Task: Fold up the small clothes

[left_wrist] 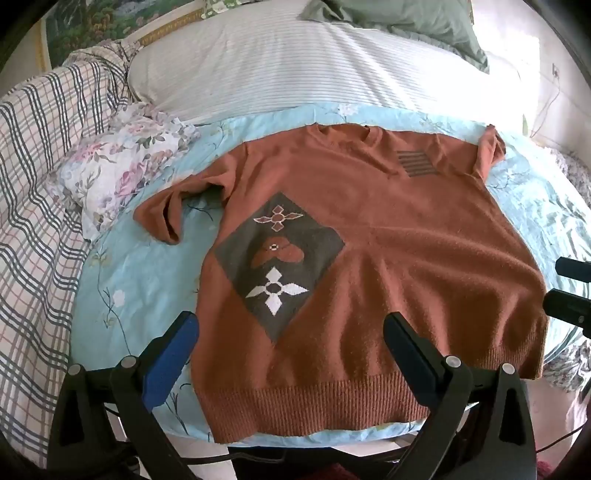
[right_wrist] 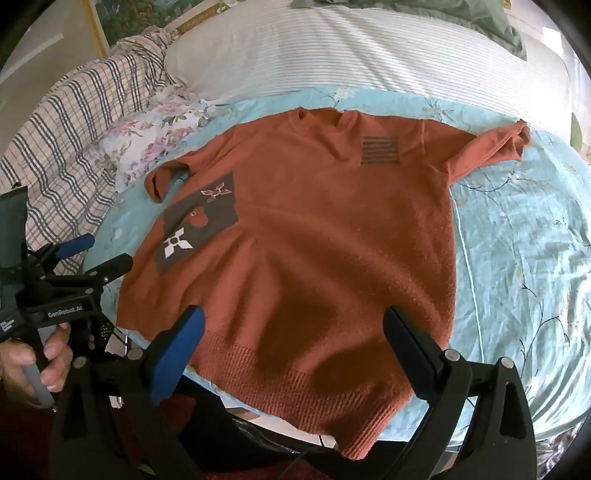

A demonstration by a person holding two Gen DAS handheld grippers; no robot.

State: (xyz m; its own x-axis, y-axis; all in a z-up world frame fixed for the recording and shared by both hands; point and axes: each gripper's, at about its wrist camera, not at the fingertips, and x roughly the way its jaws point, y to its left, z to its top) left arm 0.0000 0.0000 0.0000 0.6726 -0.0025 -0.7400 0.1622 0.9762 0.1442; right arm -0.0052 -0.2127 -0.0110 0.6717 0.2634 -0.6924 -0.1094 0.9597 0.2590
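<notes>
A rust-orange short-sleeved knit sweater point(left_wrist: 388, 240) lies flat, front up, on a light blue floral sheet point(left_wrist: 122, 280). It has a grey diamond patch point(left_wrist: 277, 266) with flower motifs and a small striped patch point(left_wrist: 417, 162) on the chest. Its ribbed hem point(left_wrist: 314, 406) is nearest me. My left gripper point(left_wrist: 291, 330) hovers open over the sweater's lower left part, nothing between its fingers. My right gripper point(right_wrist: 295, 323) is open above the hem point(right_wrist: 314, 398) of the same sweater point(right_wrist: 314, 229). In the right wrist view the left gripper point(right_wrist: 98, 254) shows beside the sweater's left edge, held by a hand point(right_wrist: 33, 358).
A white striped pillow point(left_wrist: 295, 70) lies behind the sweater. A plaid blanket point(left_wrist: 40, 177) and a floral cushion point(left_wrist: 122, 166) sit to the left, a green pillow point(left_wrist: 406, 22) at the back. The bed's front edge point(left_wrist: 295, 443) runs just under the hem.
</notes>
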